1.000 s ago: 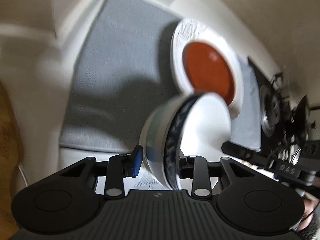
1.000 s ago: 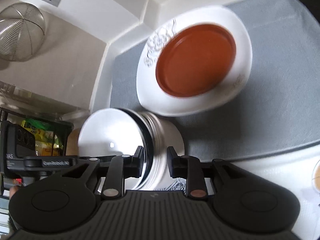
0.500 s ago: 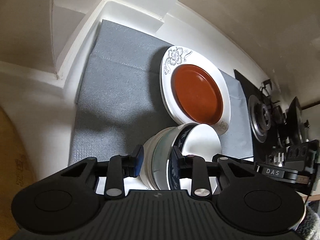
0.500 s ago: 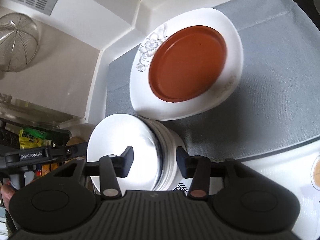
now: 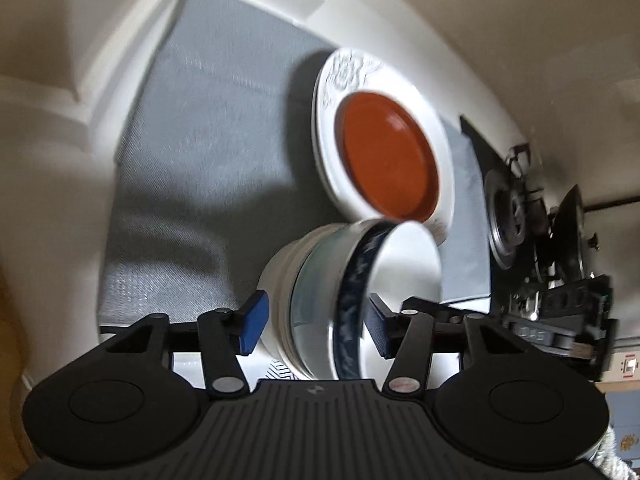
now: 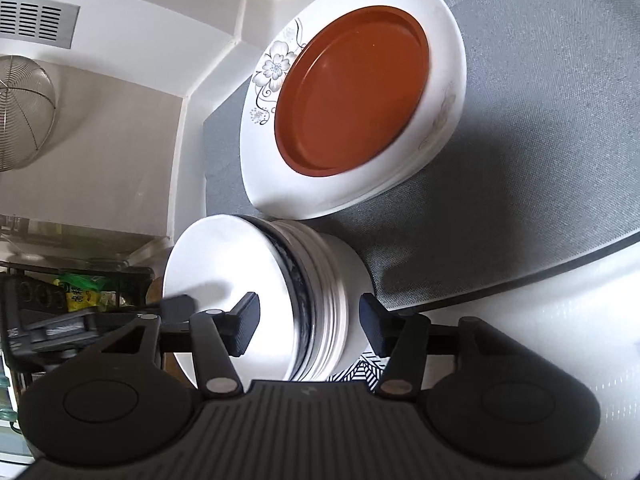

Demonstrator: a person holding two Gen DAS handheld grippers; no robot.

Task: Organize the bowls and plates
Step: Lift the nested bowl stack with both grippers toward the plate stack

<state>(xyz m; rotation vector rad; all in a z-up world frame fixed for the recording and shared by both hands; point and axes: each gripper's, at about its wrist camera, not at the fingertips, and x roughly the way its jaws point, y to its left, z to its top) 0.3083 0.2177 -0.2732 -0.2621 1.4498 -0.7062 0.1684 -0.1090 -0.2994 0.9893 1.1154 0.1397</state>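
Both sets of jaws are opening around the same stack of bowls (image 5: 340, 300), and the risk sits exactly there: the left gripper (image 5: 314, 326) straddles the near wall of the stack with its blue pad on the outside and its other pad inside the top bowl, both now standing clear of the rim, while the right gripper (image 6: 308, 326) does the same from the opposite side, one pad over the white inside and one outside the ribbed wall, again with a visible gap. If the stack is not yet fully seated, letting go now could let it rock or slide; in both views it looks tilted, though the fisheye may exaggerate that, and I cannot tell whether its base is flat on the surface. A second hazard is the withdrawal: a pad catching the dark-banded rim on the way out could drag the top bowl off the ones beneath. The stack stands at the near edge of the grey mat (image 6: 520, 160), half over the white surface (image 6: 560, 300), so a nudge toward the grippers would be the worst direction. Just beyond it, touching or nearly so, lies the white floral plate (image 6: 276, 128) carrying the brown plate (image 6: 352, 92); a shove forward would knock into them.
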